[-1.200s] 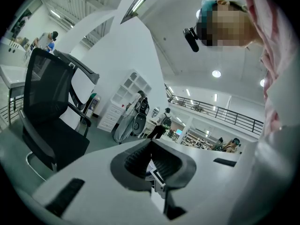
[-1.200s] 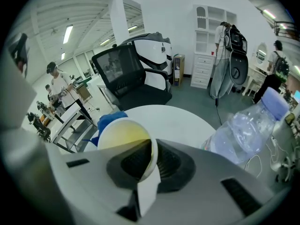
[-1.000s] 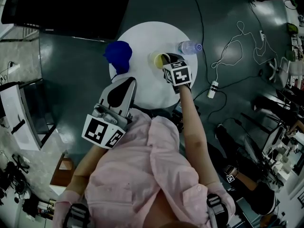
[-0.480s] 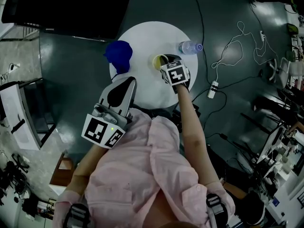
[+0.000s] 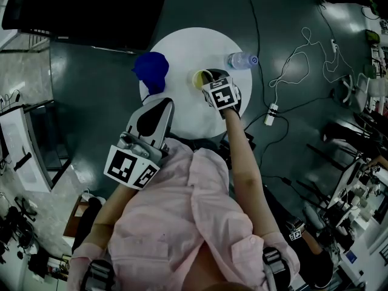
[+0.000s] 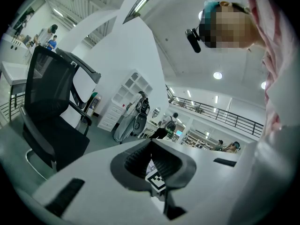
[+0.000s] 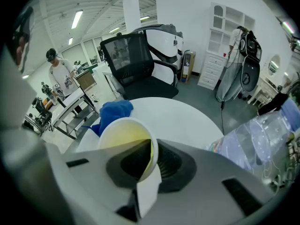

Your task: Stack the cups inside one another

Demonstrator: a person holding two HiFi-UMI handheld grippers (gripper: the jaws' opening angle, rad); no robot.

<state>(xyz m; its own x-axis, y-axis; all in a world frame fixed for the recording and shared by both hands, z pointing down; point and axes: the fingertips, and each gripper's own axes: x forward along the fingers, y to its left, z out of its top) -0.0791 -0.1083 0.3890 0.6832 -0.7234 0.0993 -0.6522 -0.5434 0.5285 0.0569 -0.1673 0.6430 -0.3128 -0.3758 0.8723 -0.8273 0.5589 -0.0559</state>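
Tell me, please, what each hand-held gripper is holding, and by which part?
The right hand-held gripper pinches the yellow cup by its rim, one jaw inside and one outside. The left hand-held gripper holds nothing.

Cup (image 5: 196,79) mostly hidden under right hand-held gripper (image 5: 209,76); bottle (image 7: 255,135) base behind it.
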